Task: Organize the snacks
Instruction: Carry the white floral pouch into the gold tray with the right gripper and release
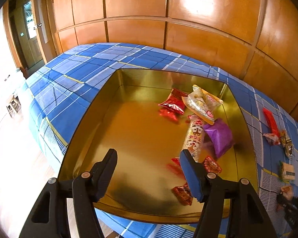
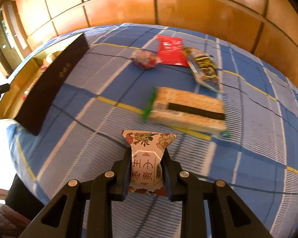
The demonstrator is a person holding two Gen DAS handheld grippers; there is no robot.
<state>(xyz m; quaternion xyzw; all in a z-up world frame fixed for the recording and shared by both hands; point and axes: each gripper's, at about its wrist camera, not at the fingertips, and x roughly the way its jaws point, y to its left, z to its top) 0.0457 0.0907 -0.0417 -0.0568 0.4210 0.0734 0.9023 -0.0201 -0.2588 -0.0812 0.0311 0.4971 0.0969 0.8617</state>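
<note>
Below us in the left wrist view, our left gripper (image 1: 149,170) hangs over the gold tin (image 1: 117,130) with its jaws well apart and nothing between them. The tin sits on the blue plaid cloth (image 1: 79,67). Inside it, toward its right side, we see a red foil packet (image 1: 173,101), a pale bag with an orange edge (image 1: 202,103), a long white tube snack (image 1: 194,136), a purple packet (image 1: 220,134) and 2 small red sweets (image 1: 212,164) near our right-hand finger. Further right, outside the tin, more snacks lie on the cloth: a long red packet (image 1: 270,122), a green-ended cracker pack (image 1: 287,171) and others too blurred to name.

From the right wrist view, our right gripper (image 2: 147,158) is closed tight on a floral-printed packet (image 2: 148,152), which sticks out past the fingertips above the cloth. Just beyond it lies the cracker pack, with a dark striped packet (image 2: 204,67), the flat red packet and a small red-and-white sweet (image 2: 145,59) farther back. At left we see the tin's dark outer wall (image 2: 49,83), well apart from the held packet.
</note>
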